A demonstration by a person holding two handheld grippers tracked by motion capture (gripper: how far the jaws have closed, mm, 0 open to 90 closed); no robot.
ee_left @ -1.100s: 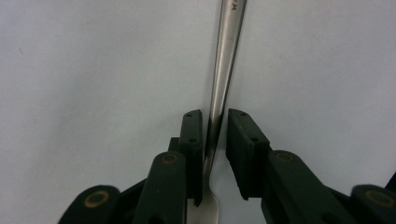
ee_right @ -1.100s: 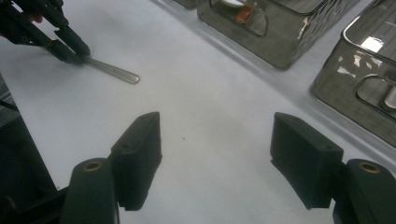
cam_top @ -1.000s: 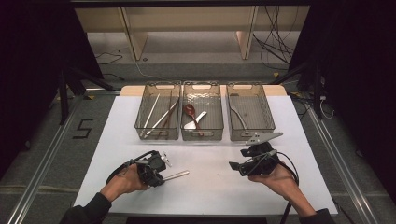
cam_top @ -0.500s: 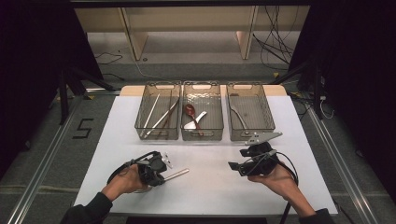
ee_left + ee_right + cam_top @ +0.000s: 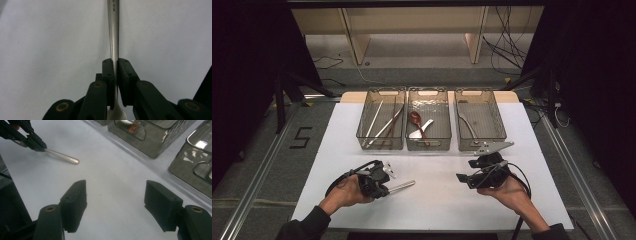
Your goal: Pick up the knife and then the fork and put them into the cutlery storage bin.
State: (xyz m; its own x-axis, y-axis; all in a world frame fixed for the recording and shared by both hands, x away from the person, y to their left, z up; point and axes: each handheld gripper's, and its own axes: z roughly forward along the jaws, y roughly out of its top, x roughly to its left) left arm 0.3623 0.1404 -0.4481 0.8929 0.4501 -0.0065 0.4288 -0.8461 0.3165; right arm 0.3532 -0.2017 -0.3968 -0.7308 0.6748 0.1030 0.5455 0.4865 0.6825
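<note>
A metal utensil (image 5: 404, 186) lies with its long handle over the white table sheet at the front left. My left gripper (image 5: 386, 189) is shut on it. In the left gripper view the two pads (image 5: 108, 71) pinch the handle (image 5: 113, 30) near its wider end, and the handle runs straight ahead. My right gripper (image 5: 462, 179) hovers at the front right, jaws wide open with nothing between them (image 5: 115, 192). The right gripper view also has the left gripper (image 5: 37, 145) and the handle's rounded tip (image 5: 72, 160) at its upper left.
Three clear bins stand in a row at the back of the sheet. The left bin (image 5: 380, 147) holds long thin utensils, the middle bin (image 5: 428, 148) a brown spoon (image 5: 415, 119) and a pale one, the right bin (image 5: 480, 148) a metal utensil (image 5: 466, 125).
</note>
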